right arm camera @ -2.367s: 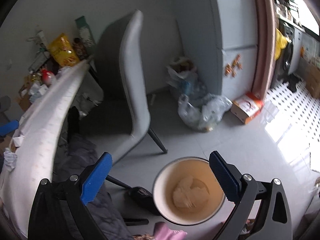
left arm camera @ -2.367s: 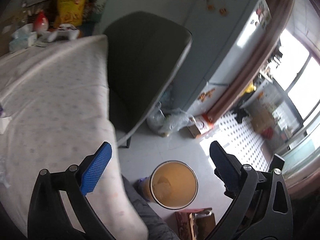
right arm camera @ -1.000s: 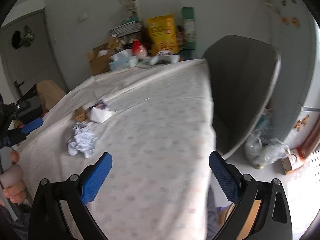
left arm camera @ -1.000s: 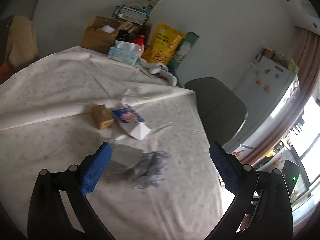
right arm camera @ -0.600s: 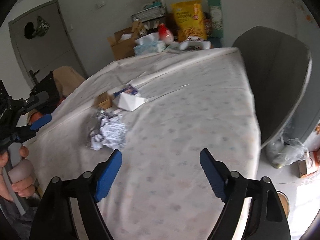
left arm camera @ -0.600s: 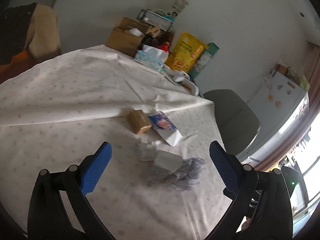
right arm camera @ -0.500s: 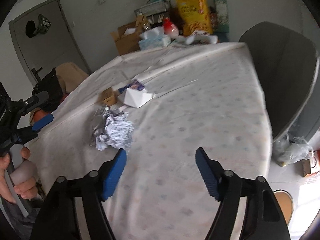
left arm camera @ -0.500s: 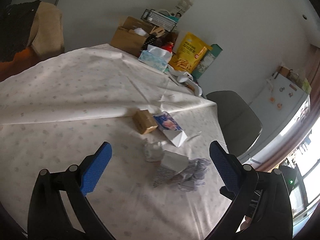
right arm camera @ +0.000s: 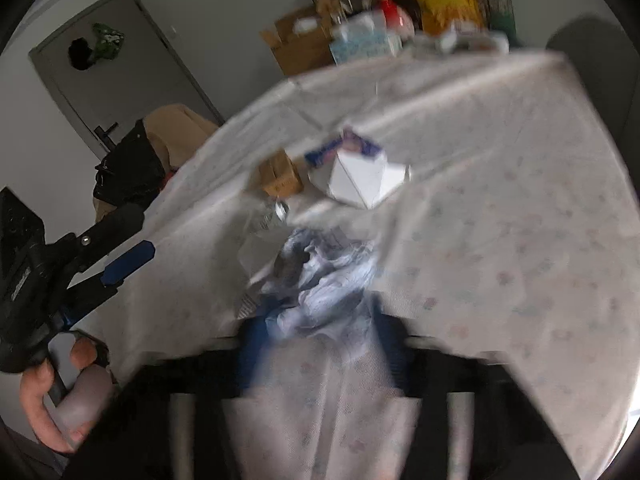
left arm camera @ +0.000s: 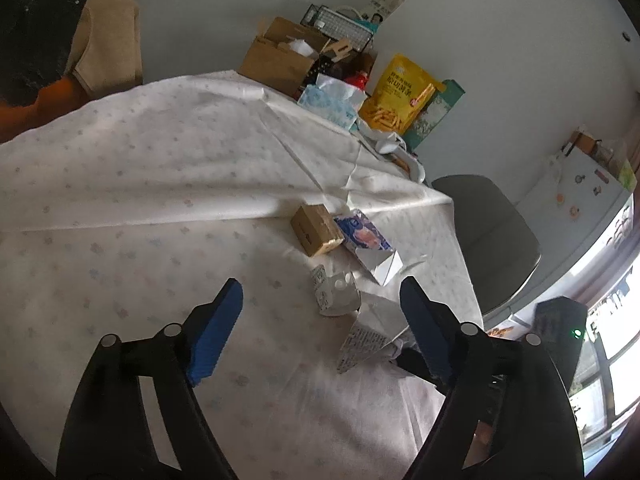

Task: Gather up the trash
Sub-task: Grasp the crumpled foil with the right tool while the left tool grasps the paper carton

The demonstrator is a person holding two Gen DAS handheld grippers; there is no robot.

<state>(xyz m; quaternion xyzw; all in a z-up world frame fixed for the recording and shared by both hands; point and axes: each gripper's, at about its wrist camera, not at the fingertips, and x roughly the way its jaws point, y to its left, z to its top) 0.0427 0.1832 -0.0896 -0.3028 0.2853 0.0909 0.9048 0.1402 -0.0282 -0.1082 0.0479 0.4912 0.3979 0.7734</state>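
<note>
Left gripper (left arm camera: 320, 312): jaws spread wide, poised above the tablecloth (left arm camera: 140, 200), nothing between the blue pads. Small crumpled wrapper (left arm camera: 336, 294) just ahead of the gap between them, lying on the cloth. Brown box (left arm camera: 317, 230) farther on, touching the blue-and-white carton (left arm camera: 370, 246) beside it. Printed paper (left arm camera: 362, 338) near the right pad, partly hidden behind it.

Right gripper (right arm camera: 316, 344): view heavily motion-blurred; blue pads drawn in narrow on either side of the crumpled paper wad (right arm camera: 324, 276), seemingly pinching it, contact not sharply resolved. Wad at the near edge of the trash cluster, carton (right arm camera: 356, 176) and brown box (right arm camera: 280, 178) beyond it.

Far table end: tissue box (left arm camera: 332, 102), yellow snack bag (left arm camera: 398, 98), cardboard box (left arm camera: 280, 58). Grey chair (left arm camera: 488, 232) beside the table.
</note>
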